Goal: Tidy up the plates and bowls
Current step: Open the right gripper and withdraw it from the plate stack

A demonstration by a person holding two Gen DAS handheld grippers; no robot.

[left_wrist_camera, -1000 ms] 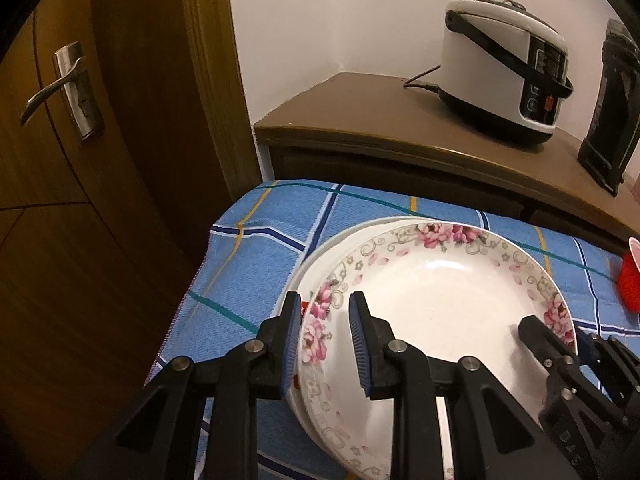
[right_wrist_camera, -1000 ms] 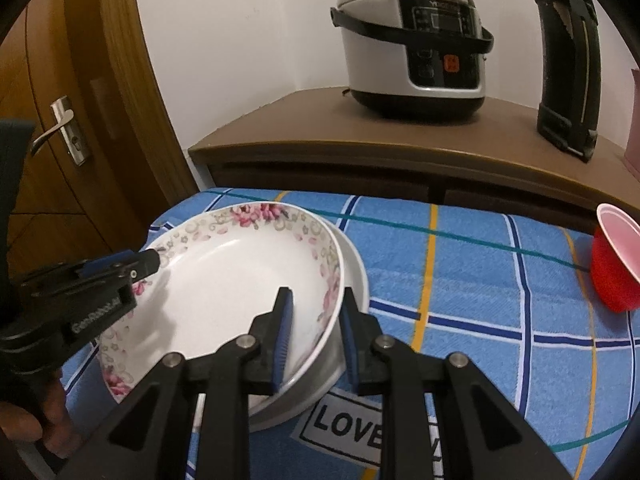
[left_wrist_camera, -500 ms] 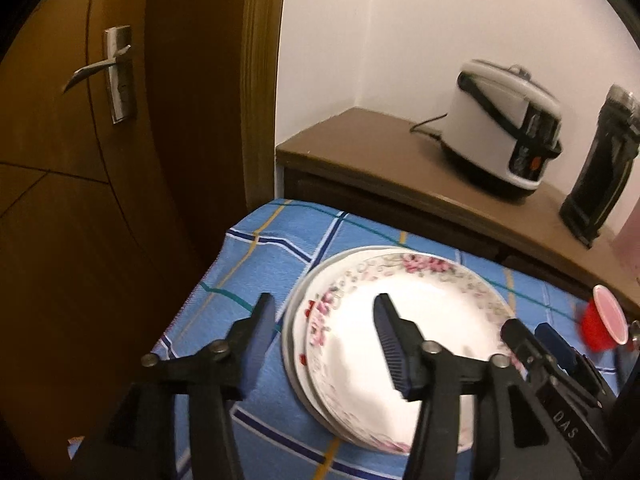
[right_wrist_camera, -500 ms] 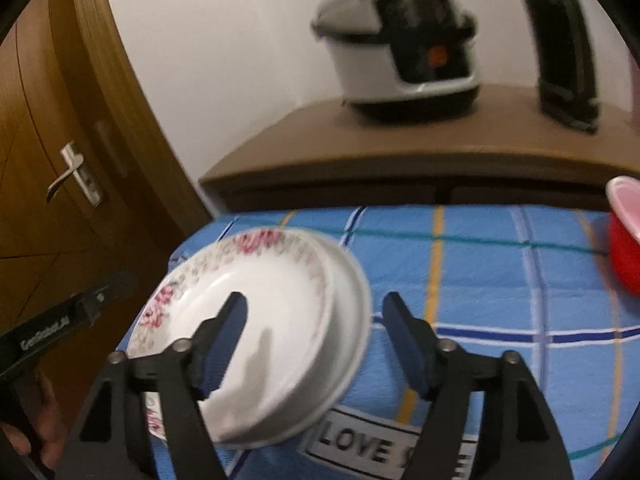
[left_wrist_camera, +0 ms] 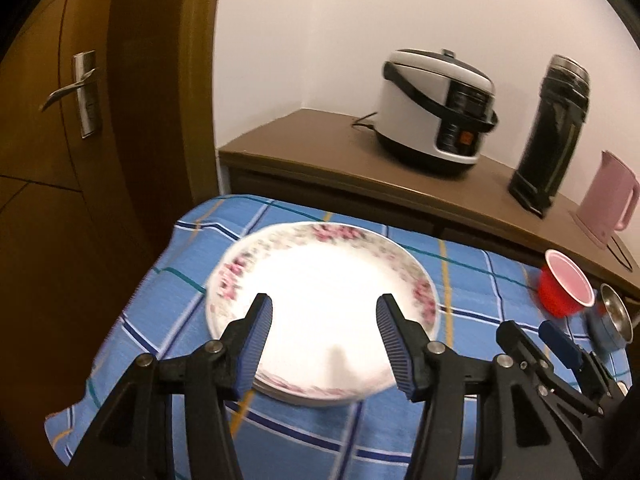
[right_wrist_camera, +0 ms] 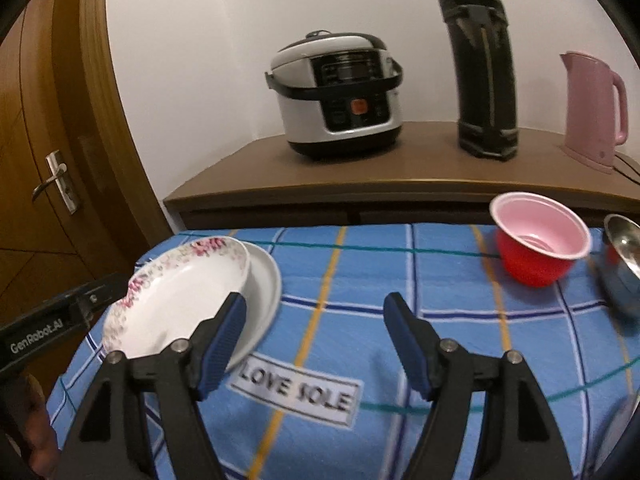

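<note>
A floral-rimmed white plate (left_wrist_camera: 320,280) lies stacked on a plain white plate (right_wrist_camera: 266,284) at the left end of the blue checked tablecloth (right_wrist_camera: 360,280); the floral plate also shows in the right wrist view (right_wrist_camera: 176,292). My left gripper (left_wrist_camera: 324,336) is open and empty, raised above the near rim of the stack. My right gripper (right_wrist_camera: 314,336) is open and empty, right of the plates above the cloth. A red bowl with pink inside (right_wrist_camera: 538,240) and a steel bowl (right_wrist_camera: 624,264) stand at the right.
A wooden sideboard (right_wrist_camera: 400,184) behind the table carries a rice cooker (right_wrist_camera: 340,96), a black flask (right_wrist_camera: 484,64) and a pink kettle (right_wrist_camera: 592,108). A wooden door (left_wrist_camera: 60,160) is at the left. A "LOVE SOLE" label (right_wrist_camera: 296,390) is on the cloth.
Both grippers let go of the floral plate's rim, opened wide and pulled back and up. The floral plate now rests on the plain plate.
</note>
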